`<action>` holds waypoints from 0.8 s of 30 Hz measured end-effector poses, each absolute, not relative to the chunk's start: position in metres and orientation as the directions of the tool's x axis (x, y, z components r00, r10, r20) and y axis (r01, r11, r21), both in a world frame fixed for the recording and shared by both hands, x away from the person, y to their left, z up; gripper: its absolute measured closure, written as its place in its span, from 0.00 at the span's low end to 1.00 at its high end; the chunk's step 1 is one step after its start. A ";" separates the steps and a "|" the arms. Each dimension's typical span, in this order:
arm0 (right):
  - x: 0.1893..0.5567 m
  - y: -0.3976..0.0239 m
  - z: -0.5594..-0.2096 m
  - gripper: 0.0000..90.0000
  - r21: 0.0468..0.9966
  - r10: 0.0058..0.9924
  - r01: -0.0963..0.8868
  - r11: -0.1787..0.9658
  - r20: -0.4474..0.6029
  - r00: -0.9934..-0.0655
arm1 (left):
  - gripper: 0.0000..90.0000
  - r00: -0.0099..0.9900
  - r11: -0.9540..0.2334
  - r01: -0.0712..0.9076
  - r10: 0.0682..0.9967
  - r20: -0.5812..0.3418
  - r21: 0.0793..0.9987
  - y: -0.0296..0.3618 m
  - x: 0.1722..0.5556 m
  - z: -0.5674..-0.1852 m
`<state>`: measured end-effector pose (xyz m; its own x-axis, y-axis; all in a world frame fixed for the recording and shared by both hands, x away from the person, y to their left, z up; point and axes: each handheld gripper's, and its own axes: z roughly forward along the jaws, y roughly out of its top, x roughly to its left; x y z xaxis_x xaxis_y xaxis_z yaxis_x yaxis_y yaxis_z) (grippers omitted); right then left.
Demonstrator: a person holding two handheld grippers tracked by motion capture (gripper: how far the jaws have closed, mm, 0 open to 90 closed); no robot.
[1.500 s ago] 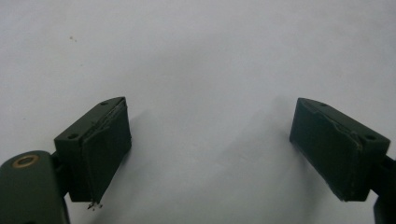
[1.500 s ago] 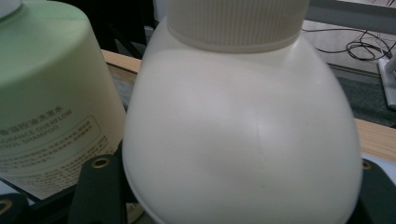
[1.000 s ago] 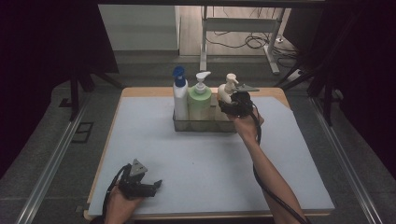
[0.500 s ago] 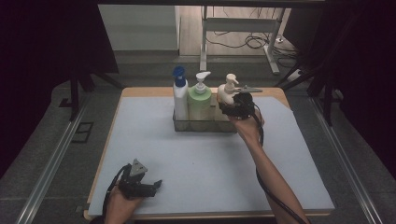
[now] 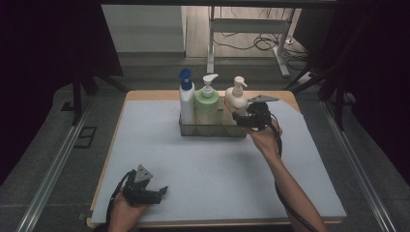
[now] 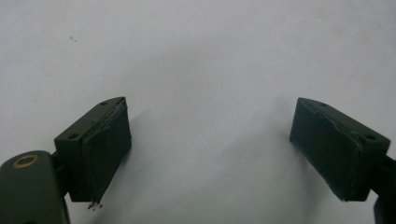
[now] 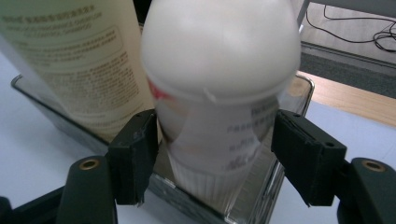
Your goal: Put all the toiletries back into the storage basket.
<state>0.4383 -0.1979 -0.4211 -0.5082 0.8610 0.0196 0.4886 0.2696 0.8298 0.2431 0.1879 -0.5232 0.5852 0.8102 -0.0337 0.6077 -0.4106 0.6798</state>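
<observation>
The left gripper (image 5: 155, 192) rests low on the pale bench (image 5: 217, 164), jaws spread wide over bare surface. In the clear rectangular plastic tray (image 5: 212, 130) stand three pump bottles; around the rightmost, the white rounded pump bottle (image 7: 219, 93), the right gripper (image 7: 215, 154) has just been closing its jaws, a gap showing beside the right one.

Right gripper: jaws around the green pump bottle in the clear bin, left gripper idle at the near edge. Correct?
Not the green one. In the right gripper view, the right gripper straddles the white pump bottle, which stands at the right end of the clear bin. The left gripper does sit idle near the table's near edge.
</observation>
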 end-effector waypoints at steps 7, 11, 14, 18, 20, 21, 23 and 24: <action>0.429 -0.210 -0.425 0.45 0.813 0.845 0.520 0.261 0.068 -0.531 | 0.14 0.585 -0.410 0.608 0.810 -0.034 0.680 0.188 0.243 -0.523; 0.424 -0.216 -0.428 0.47 0.813 0.849 0.515 0.271 0.050 -0.526 | 0.14 0.585 -0.411 0.607 0.810 -0.033 0.680 0.188 0.243 -0.523; 0.422 -0.223 -0.429 0.49 0.817 0.858 0.520 0.250 0.062 -0.511 | 0.14 0.585 -0.411 0.607 0.810 -0.033 0.680 0.188 0.243 -0.523; 0.424 -0.232 -0.428 0.57 0.814 0.868 0.529 0.240 0.063 -0.492 | 0.14 0.585 -0.411 0.607 0.810 -0.033 0.680 0.188 0.243 -0.523; 0.425 -0.235 -0.428 0.63 0.816 0.871 0.527 0.237 0.062 -0.488 | 0.14 0.586 -0.411 0.607 0.810 -0.033 0.680 0.188 0.243 -0.523; 0.427 -0.236 -0.428 0.65 0.815 0.871 0.531 0.231 0.069 -0.486 | 0.14 0.585 -0.411 0.607 0.810 -0.033 0.680 0.188 0.243 -0.523; 0.430 -0.238 -0.428 0.75 0.817 0.877 0.539 0.207 0.089 -0.472 | 0.14 0.585 -0.411 0.607 0.810 -0.033 0.680 0.188 0.243 -0.523; 0.432 -0.240 -0.428 0.79 0.817 0.880 0.541 0.197 0.095 -0.465 | 0.14 0.585 -0.411 0.607 0.810 -0.033 0.680 0.188 0.243 -0.523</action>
<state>0.4317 -0.2400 -0.4276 -0.4647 0.8803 0.0951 0.5412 0.1974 0.8174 0.2431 0.1879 -0.5232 0.5854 0.8101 -0.0330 0.6072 -0.4111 0.6799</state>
